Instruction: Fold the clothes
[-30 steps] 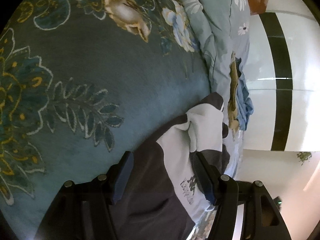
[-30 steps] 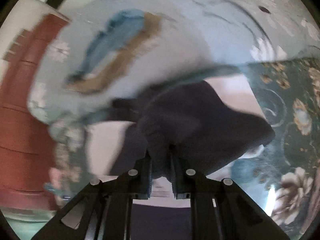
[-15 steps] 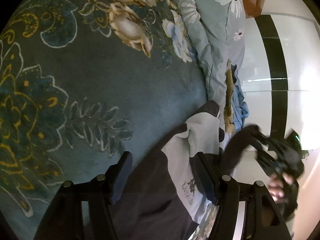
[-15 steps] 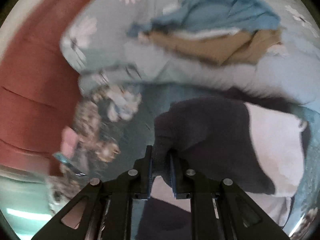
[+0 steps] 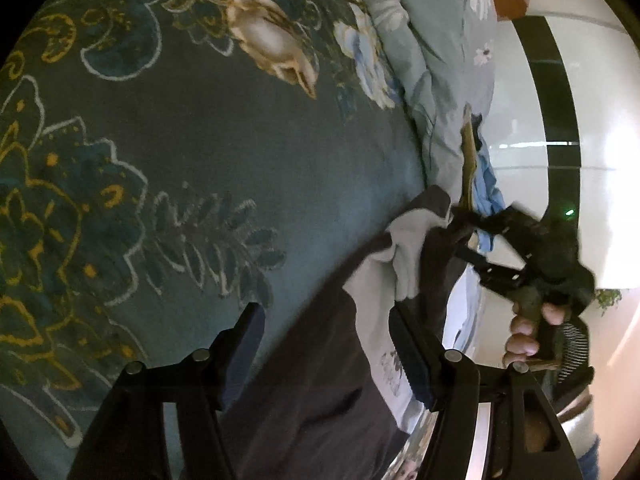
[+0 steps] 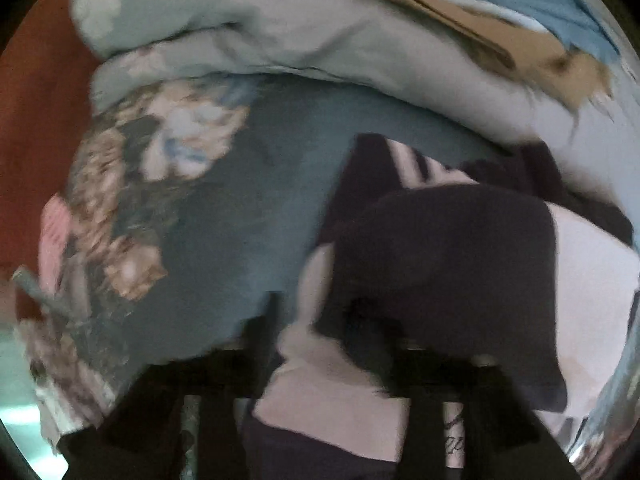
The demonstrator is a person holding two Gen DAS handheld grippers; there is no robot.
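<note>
A dark teal bedspread (image 5: pixel 248 152) with gold and cream flowers covers the bed. A dark grey and white garment (image 5: pixel 320 380) lies on it near the edge, with a pale blue floral quilt (image 6: pixel 248 32) bunched beside it, touching its far end.

Soft matt knit garment (image 5: pixel 360 344) in dark and white cloth on a plush floral blanket (image 5: pixel 200 152); right, a glossy smooth wall (image 5: pixel 600 128); padded cotton quilt (image 6: pixel 280 32).
</note>
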